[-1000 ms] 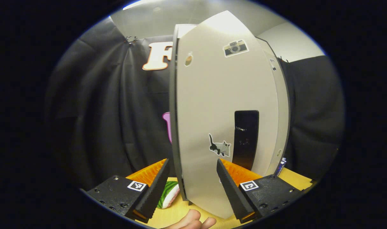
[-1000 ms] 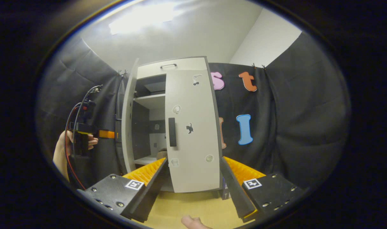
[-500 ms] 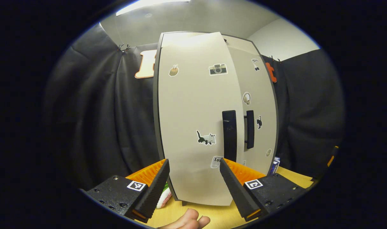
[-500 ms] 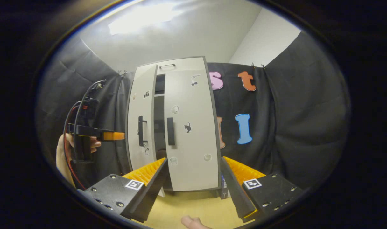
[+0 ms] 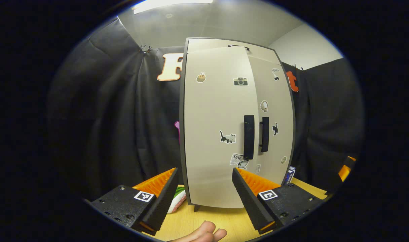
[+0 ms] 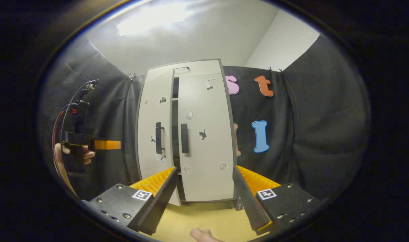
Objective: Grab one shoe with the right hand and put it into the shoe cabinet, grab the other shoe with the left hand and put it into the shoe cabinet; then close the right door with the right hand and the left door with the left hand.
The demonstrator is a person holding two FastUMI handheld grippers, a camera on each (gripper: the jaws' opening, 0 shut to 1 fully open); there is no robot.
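The pale shoe cabinet [image 5: 194,42] stands on the wooden table. Its right door [image 6: 208,134] is shut. Its left door [image 5: 214,127] is almost shut, and in the right gripper view a narrow dark gap [image 6: 175,134] remains between left door [image 6: 154,134] and right door. Black handles [image 5: 249,136] sit side by side at the middle. The doors hide the inside. My left gripper [image 5: 204,195] is open, a short way in front of the left door, touching nothing. A hand holds it at the left of the right gripper view [image 6: 115,145]. My right gripper [image 6: 204,191] is open before the right door.
A green and white object [image 5: 177,201] lies by the cabinet's left foot. A small blue and white box [image 5: 291,174] stands at its right foot. The wooden tabletop [image 6: 204,220] runs in front. Black cloth walls close in on both sides.
The left door has swung from wide open to nearly shut, narrowing the gap to a slit. My left gripper has drawn back from it. The right gripper has hardly moved.
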